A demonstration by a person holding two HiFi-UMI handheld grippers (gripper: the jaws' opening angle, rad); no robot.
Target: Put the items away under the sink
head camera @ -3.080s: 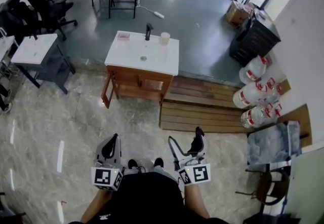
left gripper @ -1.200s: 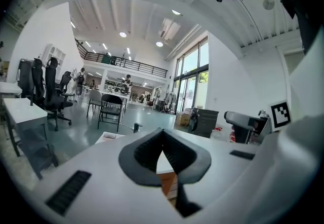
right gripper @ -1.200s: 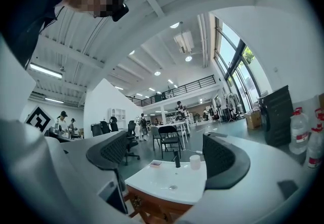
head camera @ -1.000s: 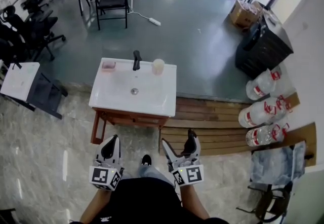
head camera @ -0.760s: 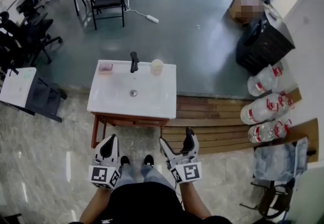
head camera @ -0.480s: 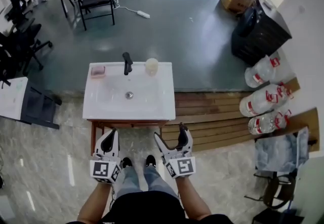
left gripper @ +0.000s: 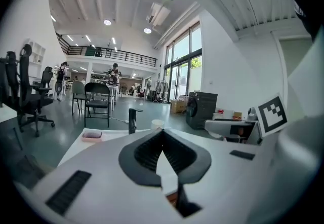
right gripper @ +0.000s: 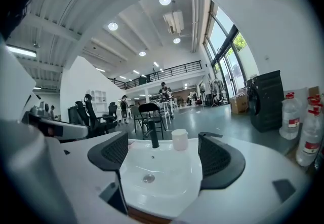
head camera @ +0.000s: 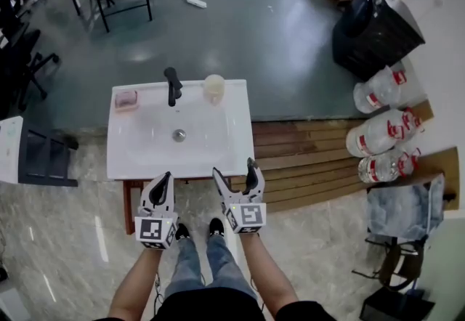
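The person stands right in front of a white sink [head camera: 207, 145] and holds both grippers low over its near edge. The left gripper [head camera: 164, 179] is squeezed closed: its two black pads meet at the tips and nothing is between them. The right gripper [head camera: 235, 173] is spread wide, and only the sink bowl shows in the gap between its jaws.

The things to put away sit on the back edge of the sink. A pale cup [head camera: 213, 88] stands upright just to the right of the black tap [head camera: 171, 86]. A small pink dish [head camera: 126, 99] lies to the left of the tap, maybe with soap in it, but it is too small to tell. The sink rests on a brown wooden frame [head camera: 128, 200], and the space under it is hidden from above.

Each gripper has a cube with a black and white square pattern [head camera: 153, 232] facing up. Three big water bottles [head camera: 383, 131] lie on their sides by the right wall, next to wooden boards [head camera: 305, 160]. They have red labels, but the words are too small to read.
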